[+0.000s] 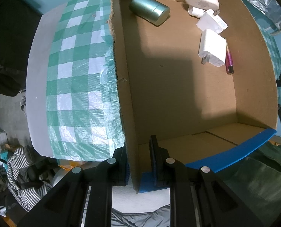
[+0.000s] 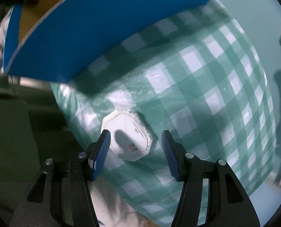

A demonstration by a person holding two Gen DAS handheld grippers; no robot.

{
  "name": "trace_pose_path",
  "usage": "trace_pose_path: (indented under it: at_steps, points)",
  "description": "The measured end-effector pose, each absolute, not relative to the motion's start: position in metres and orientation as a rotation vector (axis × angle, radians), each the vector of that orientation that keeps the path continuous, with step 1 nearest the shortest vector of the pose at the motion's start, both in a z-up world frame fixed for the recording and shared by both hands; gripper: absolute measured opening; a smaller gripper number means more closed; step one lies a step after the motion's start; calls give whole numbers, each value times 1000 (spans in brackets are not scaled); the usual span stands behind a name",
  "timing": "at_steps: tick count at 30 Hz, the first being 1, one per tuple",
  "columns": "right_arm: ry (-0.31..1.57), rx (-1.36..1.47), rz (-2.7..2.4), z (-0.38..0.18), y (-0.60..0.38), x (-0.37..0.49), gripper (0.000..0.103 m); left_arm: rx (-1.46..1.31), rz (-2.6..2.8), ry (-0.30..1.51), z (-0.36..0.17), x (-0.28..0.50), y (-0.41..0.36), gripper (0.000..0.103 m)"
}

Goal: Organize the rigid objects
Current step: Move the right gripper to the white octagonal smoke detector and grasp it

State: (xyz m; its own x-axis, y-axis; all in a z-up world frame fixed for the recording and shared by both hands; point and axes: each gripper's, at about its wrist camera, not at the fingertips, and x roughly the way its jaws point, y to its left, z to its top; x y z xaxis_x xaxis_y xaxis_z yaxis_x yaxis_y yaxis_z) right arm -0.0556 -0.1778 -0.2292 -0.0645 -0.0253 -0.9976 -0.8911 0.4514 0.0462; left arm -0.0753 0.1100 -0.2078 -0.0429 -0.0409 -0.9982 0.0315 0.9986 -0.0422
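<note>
Left tongs (image 1: 139, 158) pinching box wall (image 1: 130, 113), right tongs (image 2: 135, 147) open, seemingly above white charger (image 2: 128, 138).

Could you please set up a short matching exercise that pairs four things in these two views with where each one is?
Things:
1. green cylindrical tin
2. pink pen
3. white octagonal box
4. left gripper

Places:
A. on the checked cloth, outside the cardboard box
B. straddling the cardboard box wall
C. on its side, far end of the box floor
D. beside a white charger, near the box's right wall

Pairs: 1-C, 2-D, 3-A, 4-B
</note>
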Motion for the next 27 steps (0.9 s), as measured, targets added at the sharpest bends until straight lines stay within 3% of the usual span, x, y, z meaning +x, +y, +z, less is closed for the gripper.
trace_pose_path:
  at_steps: [4, 17, 27]
  points:
    - [1438, -948, 913, -234, -172, -67, 63, -8, -56, 1610, -209, -76, 113, 18]
    - [1414, -1114, 954, -264, -154, -87, 64, -11, -59, 1607, -211, -78, 116, 18]
    - [1500, -820, 823, -255, -162, -58, 57, -13, -56, 1605, -211, -79, 118, 23]
